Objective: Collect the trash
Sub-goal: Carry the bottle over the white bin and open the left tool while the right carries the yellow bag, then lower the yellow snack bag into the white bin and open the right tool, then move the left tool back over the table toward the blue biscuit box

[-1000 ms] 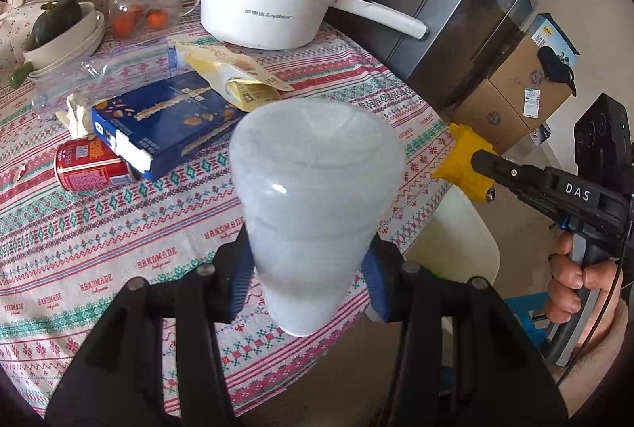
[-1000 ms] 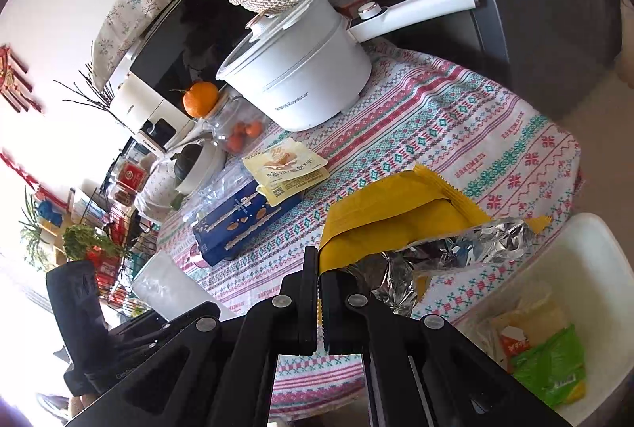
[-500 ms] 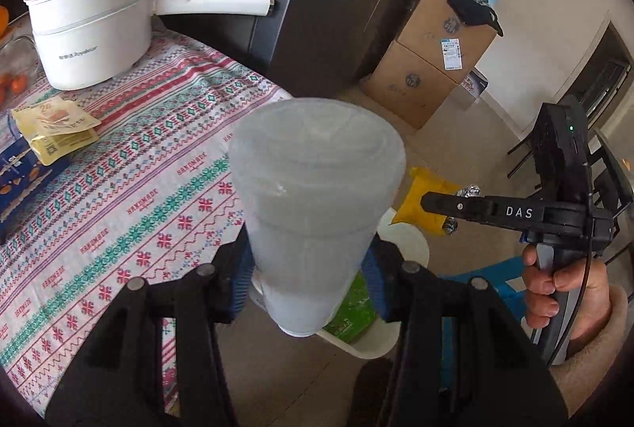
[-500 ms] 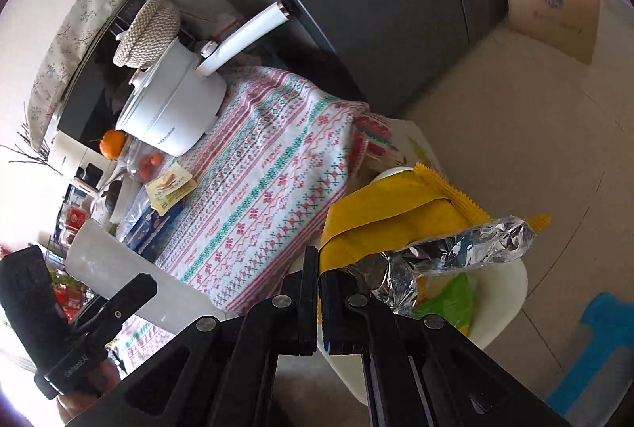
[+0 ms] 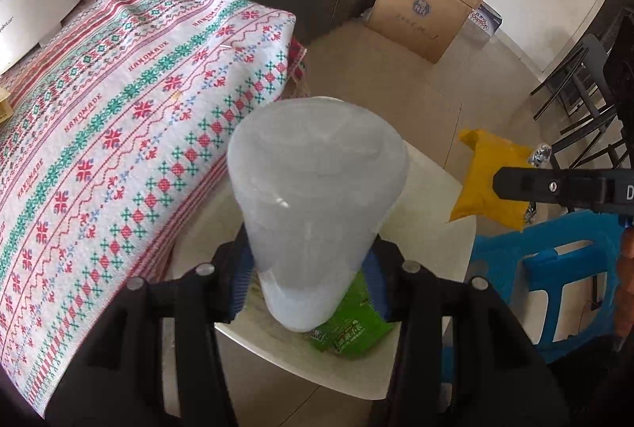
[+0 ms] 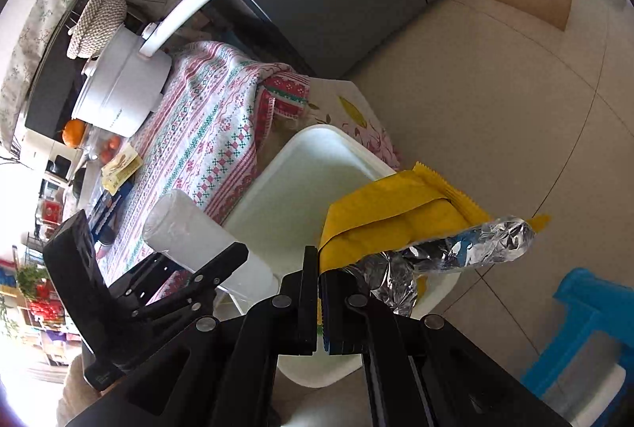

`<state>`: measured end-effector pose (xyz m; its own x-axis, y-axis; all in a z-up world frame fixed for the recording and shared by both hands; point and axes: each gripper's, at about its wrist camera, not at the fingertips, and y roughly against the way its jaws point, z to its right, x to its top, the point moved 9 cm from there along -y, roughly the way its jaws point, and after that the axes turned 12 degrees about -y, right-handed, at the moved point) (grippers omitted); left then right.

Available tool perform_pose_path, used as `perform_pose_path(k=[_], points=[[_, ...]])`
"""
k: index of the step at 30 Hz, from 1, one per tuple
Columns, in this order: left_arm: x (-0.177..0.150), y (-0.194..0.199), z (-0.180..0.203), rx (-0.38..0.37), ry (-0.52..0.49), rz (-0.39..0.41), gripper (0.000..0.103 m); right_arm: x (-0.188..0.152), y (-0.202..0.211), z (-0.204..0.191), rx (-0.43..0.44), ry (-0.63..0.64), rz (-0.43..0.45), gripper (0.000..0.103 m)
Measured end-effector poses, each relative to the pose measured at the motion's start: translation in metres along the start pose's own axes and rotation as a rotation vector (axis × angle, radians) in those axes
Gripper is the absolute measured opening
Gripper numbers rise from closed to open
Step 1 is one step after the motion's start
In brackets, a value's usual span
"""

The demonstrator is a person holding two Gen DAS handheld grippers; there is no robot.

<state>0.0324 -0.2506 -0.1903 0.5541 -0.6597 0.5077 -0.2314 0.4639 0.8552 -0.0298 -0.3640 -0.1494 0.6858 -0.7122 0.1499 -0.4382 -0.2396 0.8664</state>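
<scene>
I see the patterned red-and-green tablecloth [image 5: 119, 117] on the table beside the white plastic trash bin [image 5: 432, 213] on the floor; a green snack wrapper [image 5: 348, 328] lies inside the bin. My left gripper [image 5: 309, 268] hangs over the bin, jaws clamped on a frosted translucent plastic cup [image 5: 317, 197]. My right gripper [image 6: 319, 292] pinches a yellow foil-lined snack bag [image 6: 396, 213], jaws nearly closed, above the bin's rim.

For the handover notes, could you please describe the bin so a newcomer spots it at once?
Find the table's patterned tablecloth. On the floor by its corner stands the white bin, beside a blue stool. Unlike the stool, it is an open white tub holding a green wrapper.
</scene>
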Motion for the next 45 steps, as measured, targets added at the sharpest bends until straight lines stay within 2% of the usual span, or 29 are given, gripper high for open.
perform_pose_path(k=[8, 9, 11, 17, 26, 29, 31, 33, 38, 45], points=[[-0.005, -0.011, 0.006, 0.000, -0.016, -0.058, 0.052, 0.001, -0.005, 0.004, -0.015, 0.016, -0.015, 0.002], [-0.005, -0.009, 0.005, 0.005, -0.007, -0.062, 0.055, 0.000, -0.006, 0.006, -0.017, 0.015, -0.018, 0.002], [-0.005, -0.003, 0.002, 0.020, 0.006, -0.062, 0.072, 0.000, -0.007, 0.010, -0.025, 0.010, -0.024, 0.002], [-0.009, 0.023, -0.012, 0.044, -0.007, -0.034, 0.073, -0.001, -0.013, 0.016, -0.039, 0.000, -0.039, 0.002], [-0.023, 0.059, -0.035, 0.084, -0.011, -0.009, 0.083, -0.003, -0.024, 0.004, -0.044, 0.012, -0.060, 0.004], [-0.026, 0.064, -0.043, 0.089, 0.012, -0.006, 0.089, -0.002, -0.024, -0.002, -0.029, 0.008, -0.057, 0.011], [-0.029, 0.071, -0.051, 0.100, 0.021, 0.000, 0.093, -0.001, -0.021, -0.005, -0.010, -0.015, -0.062, 0.040], [-0.027, 0.076, -0.052, 0.116, 0.029, 0.011, 0.096, 0.000, -0.016, -0.007, -0.003, -0.034, -0.049, 0.057], [-0.021, 0.082, -0.060, 0.151, 0.048, 0.026, 0.098, 0.001, -0.001, -0.024, 0.012, -0.024, -0.003, 0.060], [-0.026, 0.092, -0.084, 0.191, 0.099, 0.020, 0.098, 0.000, 0.014, -0.053, -0.015, 0.077, 0.078, 0.067]])
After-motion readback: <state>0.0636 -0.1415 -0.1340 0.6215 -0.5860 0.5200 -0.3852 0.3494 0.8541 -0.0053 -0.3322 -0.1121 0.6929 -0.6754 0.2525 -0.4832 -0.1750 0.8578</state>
